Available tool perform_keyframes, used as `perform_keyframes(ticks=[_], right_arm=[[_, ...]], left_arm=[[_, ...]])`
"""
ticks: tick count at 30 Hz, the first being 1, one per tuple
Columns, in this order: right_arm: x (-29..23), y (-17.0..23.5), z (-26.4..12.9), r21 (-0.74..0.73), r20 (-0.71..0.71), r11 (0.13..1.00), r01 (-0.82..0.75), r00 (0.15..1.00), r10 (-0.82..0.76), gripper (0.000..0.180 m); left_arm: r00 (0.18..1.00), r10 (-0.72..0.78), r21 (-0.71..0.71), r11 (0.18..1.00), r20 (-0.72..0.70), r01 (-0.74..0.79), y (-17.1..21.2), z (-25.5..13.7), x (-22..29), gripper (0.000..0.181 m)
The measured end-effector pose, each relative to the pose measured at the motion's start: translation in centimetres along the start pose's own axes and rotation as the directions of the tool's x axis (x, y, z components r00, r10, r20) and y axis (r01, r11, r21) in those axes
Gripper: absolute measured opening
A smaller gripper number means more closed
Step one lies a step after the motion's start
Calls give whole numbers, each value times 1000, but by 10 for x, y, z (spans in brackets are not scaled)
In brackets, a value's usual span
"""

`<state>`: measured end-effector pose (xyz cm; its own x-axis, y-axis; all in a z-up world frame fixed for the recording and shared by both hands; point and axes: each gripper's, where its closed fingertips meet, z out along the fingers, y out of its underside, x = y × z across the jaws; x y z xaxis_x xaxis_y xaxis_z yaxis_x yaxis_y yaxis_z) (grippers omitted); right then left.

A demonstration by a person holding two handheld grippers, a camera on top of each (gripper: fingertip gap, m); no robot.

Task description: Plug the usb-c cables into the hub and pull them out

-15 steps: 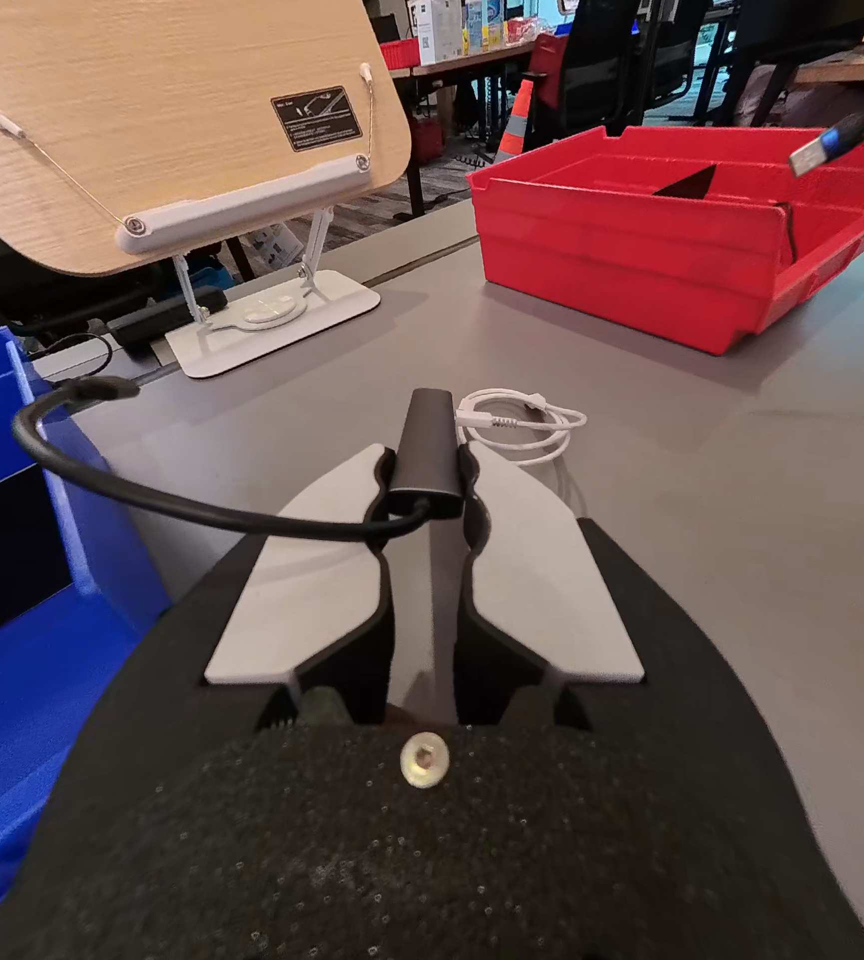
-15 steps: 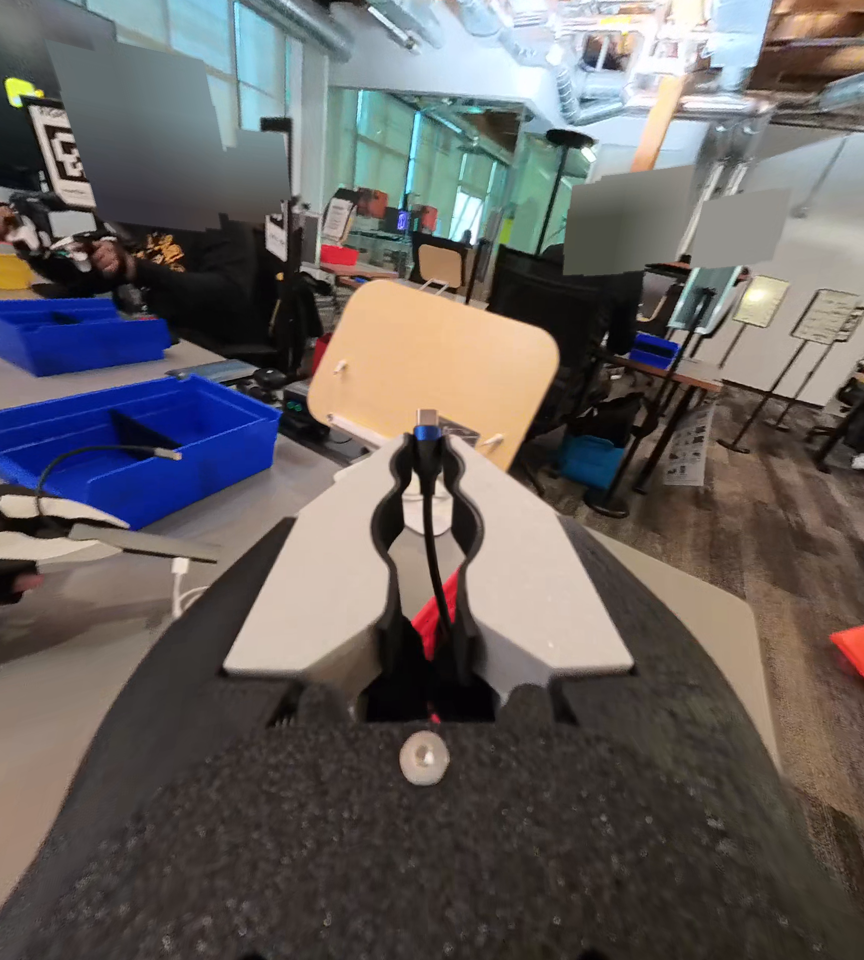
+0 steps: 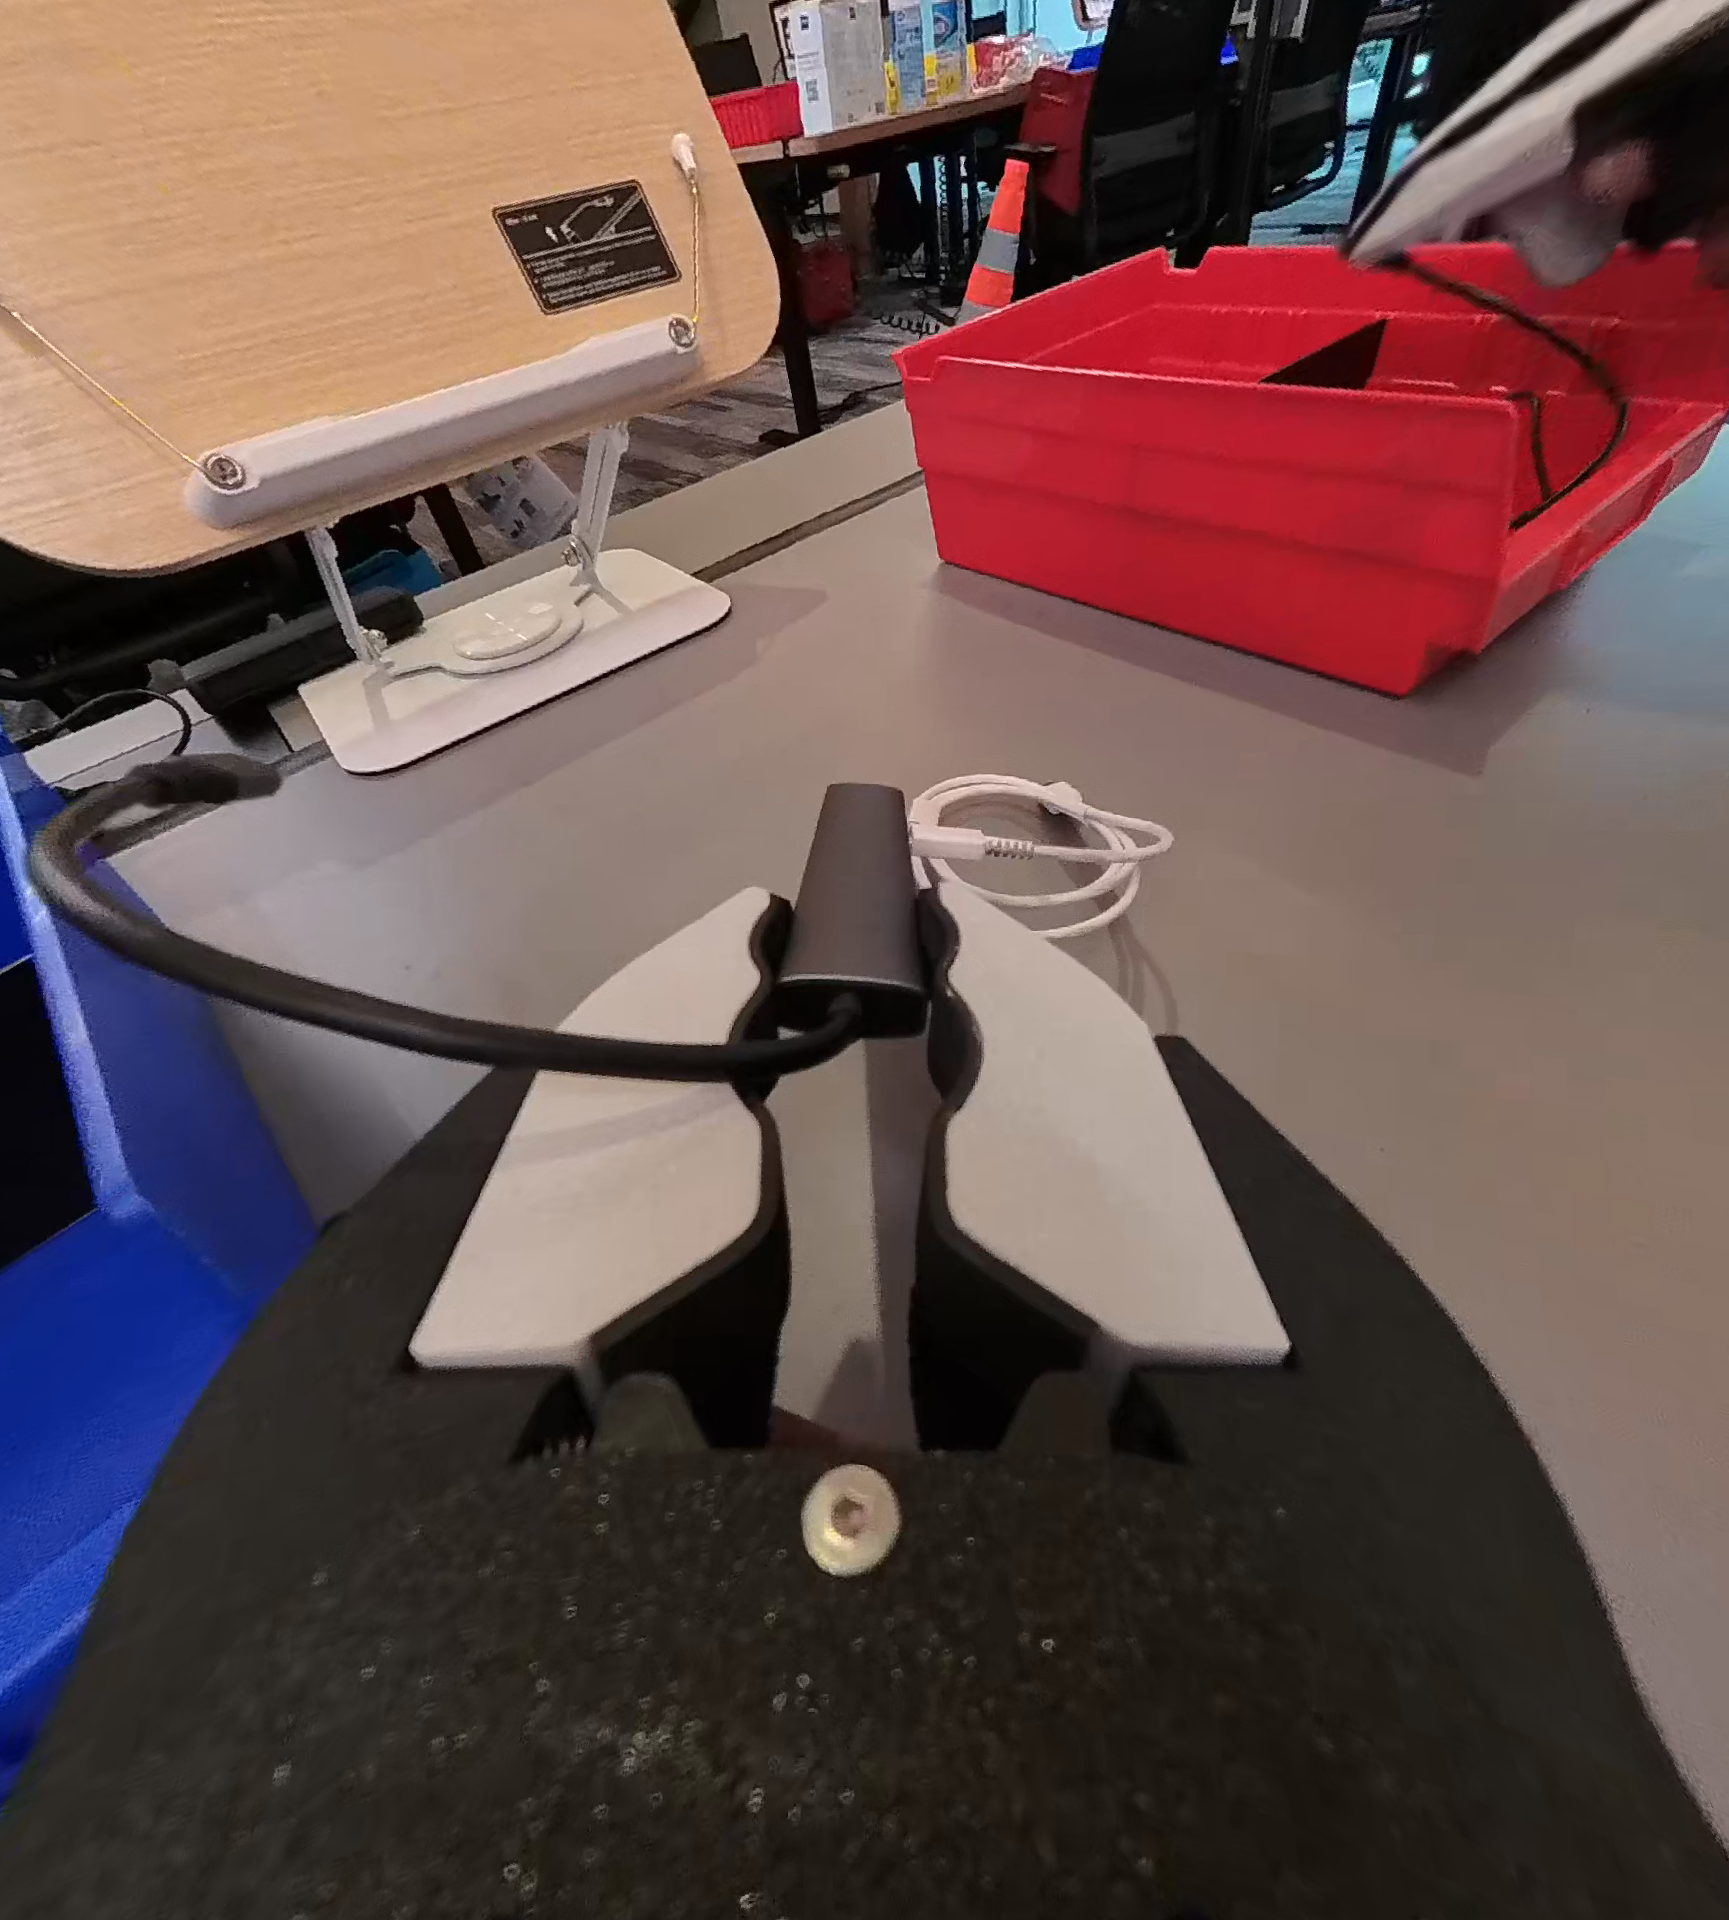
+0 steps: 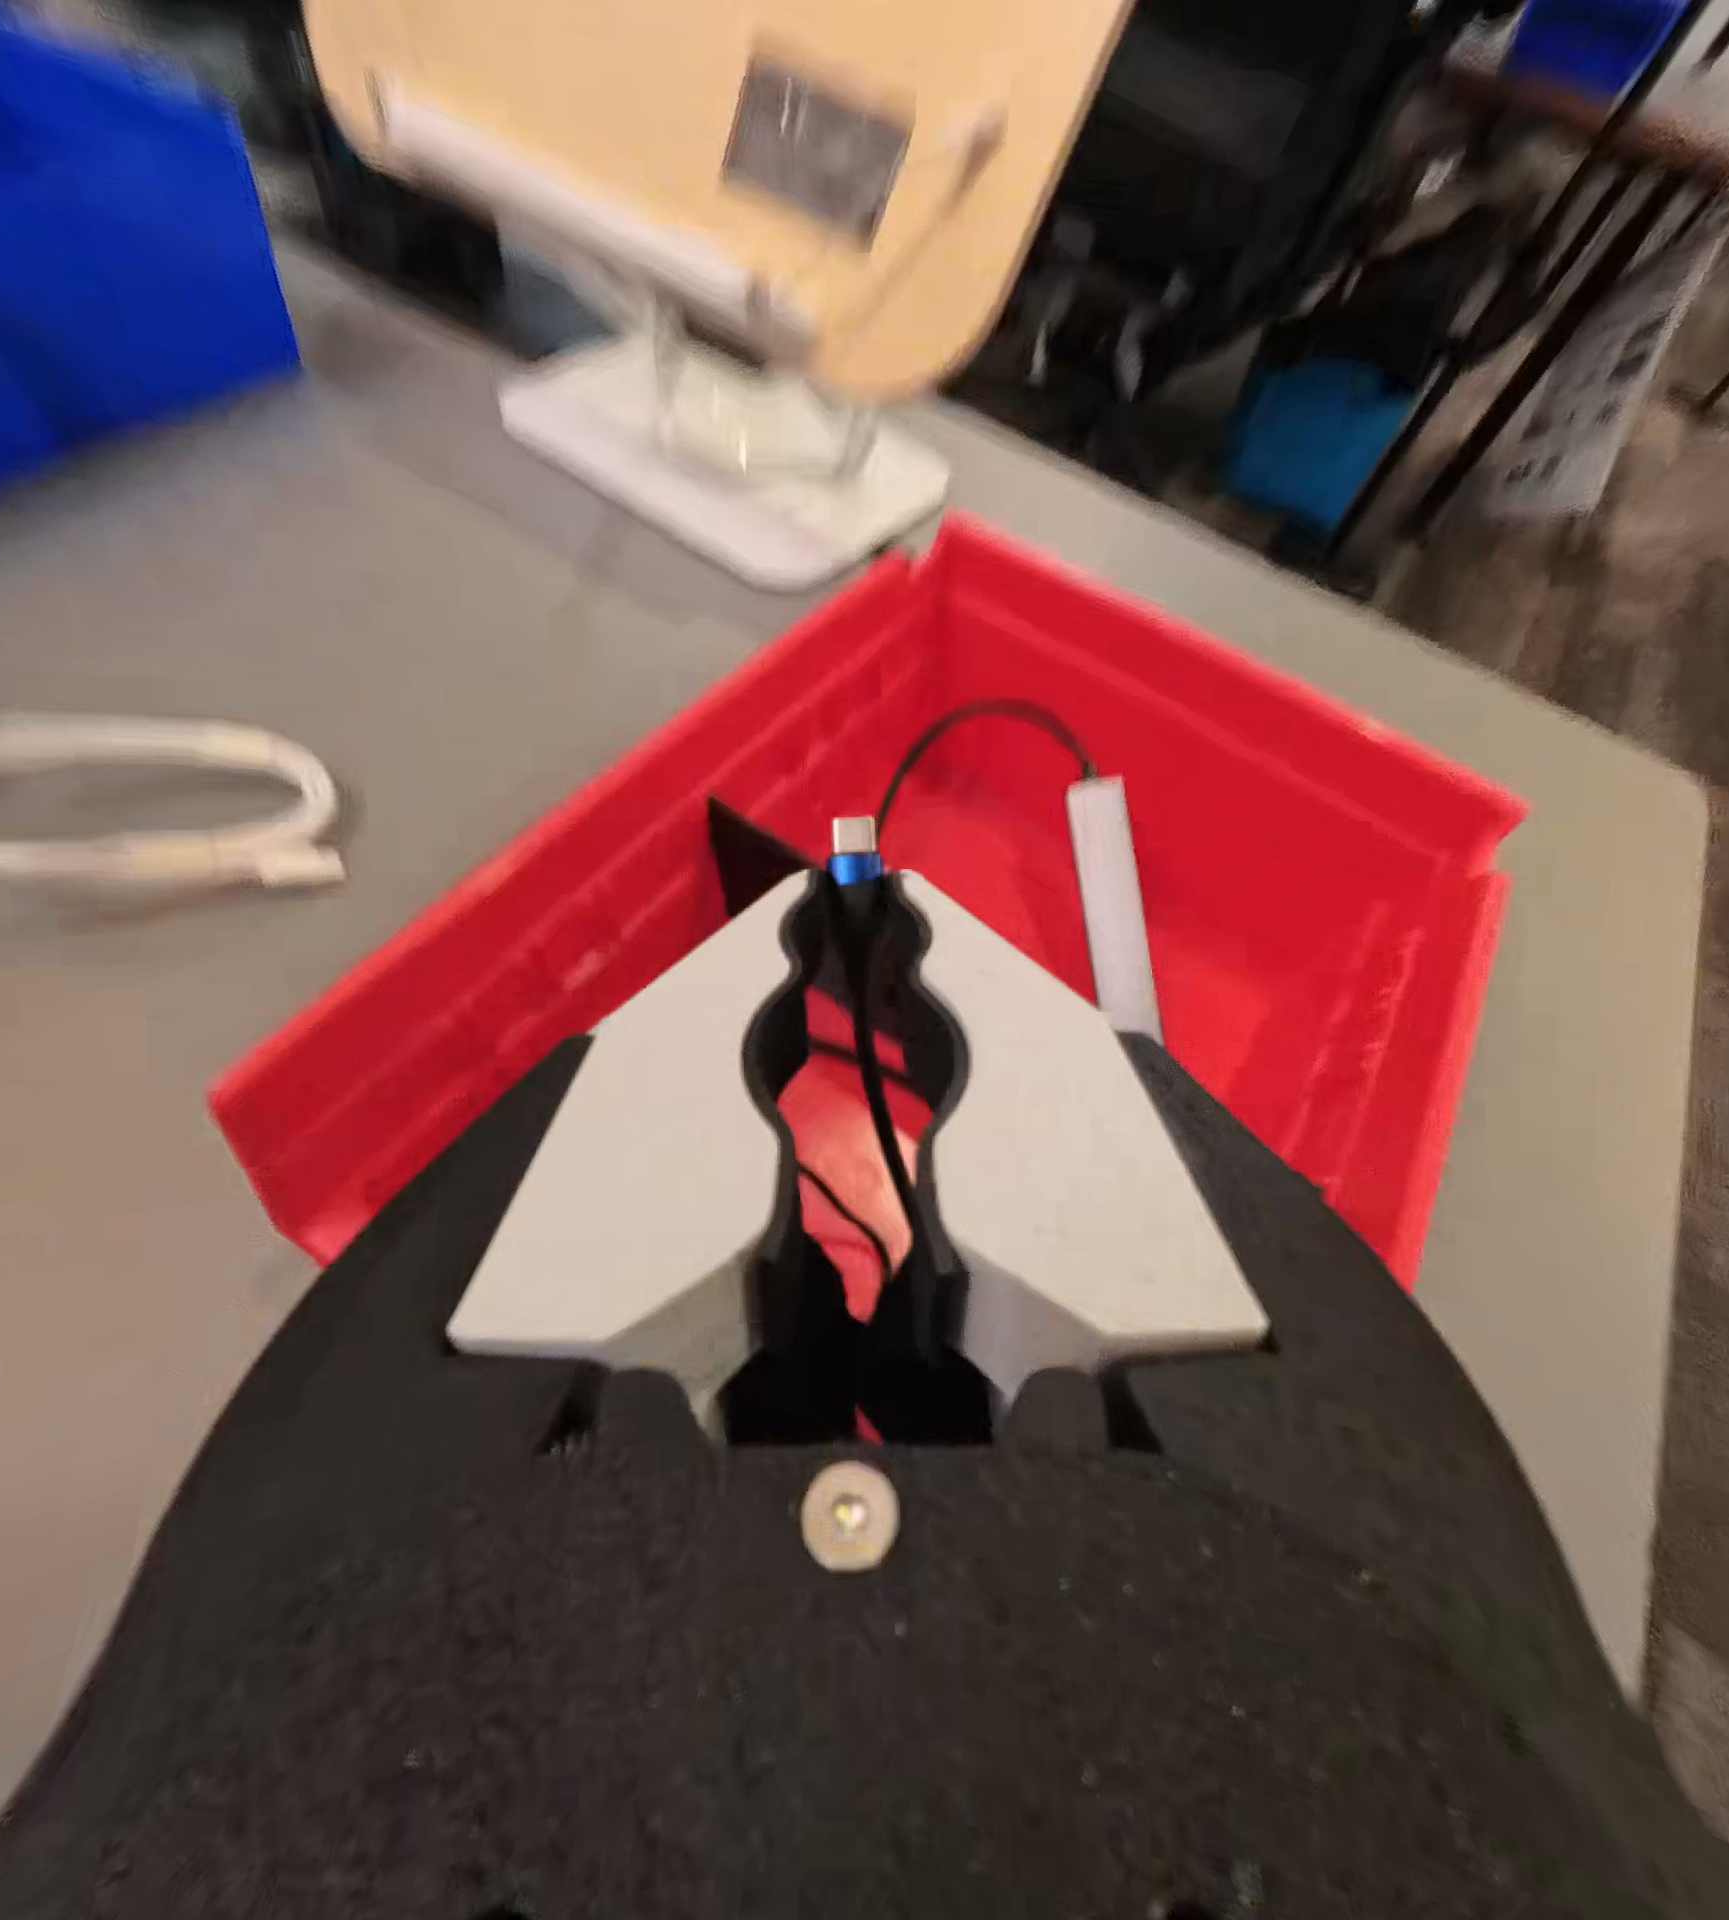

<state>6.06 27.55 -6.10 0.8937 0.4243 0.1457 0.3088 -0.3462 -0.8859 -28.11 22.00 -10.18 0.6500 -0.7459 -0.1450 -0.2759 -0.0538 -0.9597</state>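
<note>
My left gripper [image 3: 852, 940] is shut on a dark grey hub [image 3: 852, 894], held just above the grey table; the hub's black lead [image 3: 320, 997] loops left toward the blue bin. My right gripper [image 4: 855, 883] is shut on a black usb-c cable with a blue-collared plug [image 4: 852, 850], held above the red bin [image 4: 1255, 935]. The right gripper also shows blurred at the top right of the left wrist view [image 3: 1525, 156], its cable [image 3: 1587, 374] trailing into the red bin [image 3: 1255, 540]. A coiled white cable [image 3: 1047, 852] lies on the table just past the hub.
A silver hub with a black lead [image 4: 1109, 914] lies inside the red bin. A wooden book stand on a white base [image 3: 320, 260] stands at the back left. A blue bin [image 3: 8, 1195] sits at the left. The table edge drops to the floor at right [image 4: 1691, 1039]. The left gripper's tips are roughly 35 centimeters from the right gripper's. Between my left fingertips and the white base [image 3: 320, 260] there is roughly 35 centimeters.
My right gripper has tilted down and swung over the red bin, still holding the blue-collared plug; the view is motion-blurred. My left gripper and the hub have hardly moved.
</note>
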Motion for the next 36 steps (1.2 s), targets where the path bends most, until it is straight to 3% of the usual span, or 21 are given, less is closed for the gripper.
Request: perform_keyframes(ticks=[5,9,11,13,18,20,22,24,26,30,36], right_arm=[[-1,58,33,-286,-39,929,234,966,-255,11],[12,105,38,-515,-122,850,115,971,-205,11],[18,98,35,-478,-172,875,84,967,-187,14],[22,81,26,-400,-218,914,64,962,-163,32],[9,40,-2,-226,-251,974,19,965,-78,32],[-24,15,-6,-112,-168,994,-14,986,-5,33],[-89,-17,-3,52,24,994,-94,995,93,36],[-162,-37,1,167,205,960,-226,960,191,39],[-226,-43,8,244,291,923,-298,930,224,37],[-270,-29,37,236,151,948,-216,971,184,19],[-276,-15,52,150,191,942,-301,943,271,25]], left_arm=[[1000,-7,-8,1000,-11,7,3,2,1,23],[1000,-7,0,1000,-18,7,1,1,3,23],[1000,-7,14,1000,-25,7,-1,0,4,23],[999,-6,22,1000,-32,6,-3,-1,6,23],[998,-20,45,999,-66,23,-6,-1,11,23],[994,-59,63,996,-97,65,-9,-1,14,23],[981,-132,91,985,-140,146,-14,-2,17,23],[965,-218,98,967,-146,233,-14,-1,14,23],[950,-276,102,951,-149,292,-14,0,13,23],[956,-254,108,957,-148,271,-15,3,21,23],[982,-148,138,977,-116,163,-22,2,32,23]])
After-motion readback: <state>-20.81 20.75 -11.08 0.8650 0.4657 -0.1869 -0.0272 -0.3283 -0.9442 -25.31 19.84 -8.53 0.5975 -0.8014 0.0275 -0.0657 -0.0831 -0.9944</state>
